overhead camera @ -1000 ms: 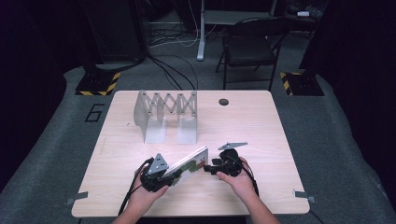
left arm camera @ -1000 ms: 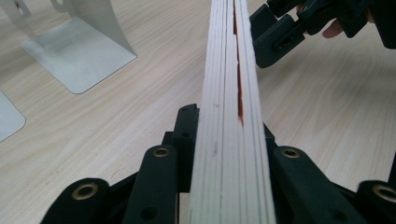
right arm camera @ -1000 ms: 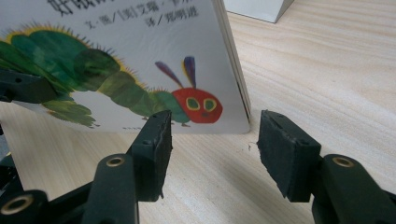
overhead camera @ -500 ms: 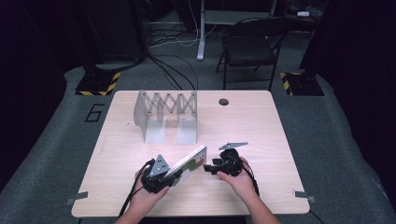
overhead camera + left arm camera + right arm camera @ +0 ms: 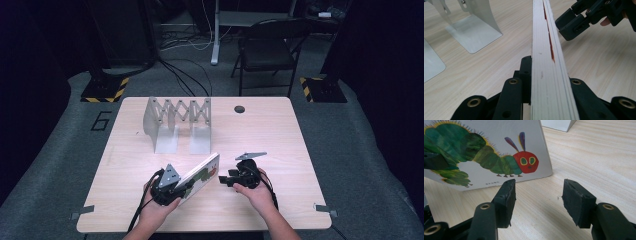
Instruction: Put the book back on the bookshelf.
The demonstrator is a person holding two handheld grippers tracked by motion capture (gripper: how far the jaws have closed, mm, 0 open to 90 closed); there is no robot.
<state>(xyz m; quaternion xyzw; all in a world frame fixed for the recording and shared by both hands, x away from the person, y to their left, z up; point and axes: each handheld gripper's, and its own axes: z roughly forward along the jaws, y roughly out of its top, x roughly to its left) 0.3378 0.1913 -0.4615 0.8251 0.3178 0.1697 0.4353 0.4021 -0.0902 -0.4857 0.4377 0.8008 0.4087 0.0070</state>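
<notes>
The caterpillar book [image 5: 202,176] stood on its edge near the 6 o'clock side of the table [image 5: 280,140], tilted, and the left gripper [image 5: 172,187] was clamped on its lower end. The right gripper [image 5: 537,195] waited just beside the book at 3 o'clock, its jaws apart with nothing between them. A metal book rack [image 5: 177,125] stood at 11 o'clock.
</notes>
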